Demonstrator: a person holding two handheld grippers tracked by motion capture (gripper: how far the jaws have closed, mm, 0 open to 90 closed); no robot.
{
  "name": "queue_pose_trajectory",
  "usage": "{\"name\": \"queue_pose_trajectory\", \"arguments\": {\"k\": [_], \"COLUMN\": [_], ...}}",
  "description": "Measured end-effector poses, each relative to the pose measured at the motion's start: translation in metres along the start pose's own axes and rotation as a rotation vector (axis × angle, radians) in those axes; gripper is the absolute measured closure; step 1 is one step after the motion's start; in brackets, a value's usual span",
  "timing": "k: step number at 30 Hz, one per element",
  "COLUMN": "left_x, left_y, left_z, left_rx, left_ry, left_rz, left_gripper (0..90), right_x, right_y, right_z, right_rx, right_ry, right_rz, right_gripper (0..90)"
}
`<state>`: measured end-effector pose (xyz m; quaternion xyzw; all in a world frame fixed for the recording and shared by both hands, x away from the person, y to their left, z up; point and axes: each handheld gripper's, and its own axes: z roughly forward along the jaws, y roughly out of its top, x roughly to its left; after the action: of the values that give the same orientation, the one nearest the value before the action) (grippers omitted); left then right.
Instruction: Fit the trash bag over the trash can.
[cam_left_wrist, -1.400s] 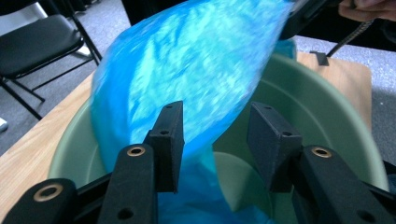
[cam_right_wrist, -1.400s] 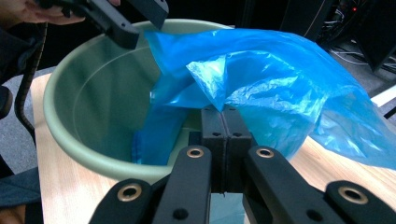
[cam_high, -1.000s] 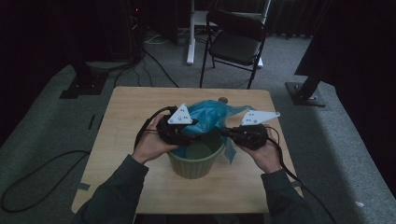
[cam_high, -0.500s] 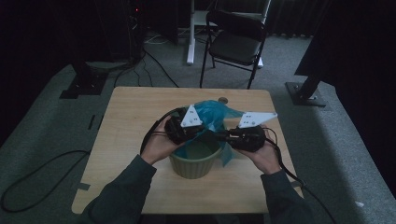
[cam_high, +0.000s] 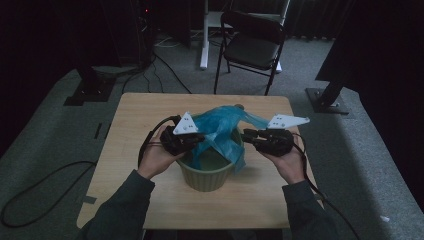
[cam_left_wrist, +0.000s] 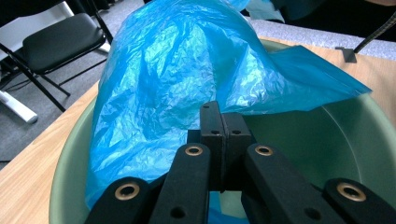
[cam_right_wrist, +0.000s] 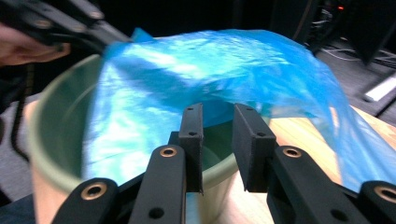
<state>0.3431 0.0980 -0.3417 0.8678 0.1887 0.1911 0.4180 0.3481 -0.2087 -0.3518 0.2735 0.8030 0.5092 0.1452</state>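
Observation:
A pale green bin (cam_high: 207, 175) stands mid-table with a crumpled blue plastic bag (cam_high: 220, 130) draped over its mouth. My left gripper (cam_high: 201, 136) is at the bin's left rim, its jaws shut (cam_left_wrist: 223, 123) on the bag (cam_left_wrist: 177, 70) above the bin's hollow (cam_left_wrist: 327, 140). My right gripper (cam_high: 246, 134) hovers at the right rim. Its jaws stand open (cam_right_wrist: 218, 121), nothing between them, with the bag (cam_right_wrist: 224, 65) stretched just beyond and the bin's rim (cam_right_wrist: 56, 130) below. In the right gripper view the left gripper (cam_right_wrist: 109, 39) holds the bag's far corner.
The wooden table (cam_high: 145, 115) has bare surface on all sides of the bin. A black folding chair (cam_high: 250, 47) stands behind the table's far edge. Cables (cam_high: 45, 200) trail over the grey carpet at the left, and dark stand bases sit at both sides.
Since half a second ago both grippers have drawn apart, left going left and right going right. The bag is spread wider over the bin.

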Motion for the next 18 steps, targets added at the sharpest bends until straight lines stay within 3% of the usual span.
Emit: {"name": "queue_pose_trajectory", "arguments": {"k": [8, 13, 18], "left_x": [0.001, 0.001, 0.001], "left_y": [-0.004, -0.005, -0.007], "left_z": [-0.004, -0.005, -0.006], "left_rx": [-0.008, -0.013, -0.017], "left_ry": [0.000, -0.004, -0.007], "left_rz": [-0.005, -0.010, -0.015], "left_gripper": [90.0, 90.0, 90.0], "right_x": [-0.008, -0.011, -0.012], "right_y": [0.006, 0.008, 0.009], "right_z": [0.018, 0.025, 0.030], "right_rx": [0.008, 0.007, 0.006], "right_ry": [-0.116, -0.149, -0.145], "right_rz": [0.009, 0.024, 0.023], "right_gripper": [75.6, 74.8, 71.8]}}
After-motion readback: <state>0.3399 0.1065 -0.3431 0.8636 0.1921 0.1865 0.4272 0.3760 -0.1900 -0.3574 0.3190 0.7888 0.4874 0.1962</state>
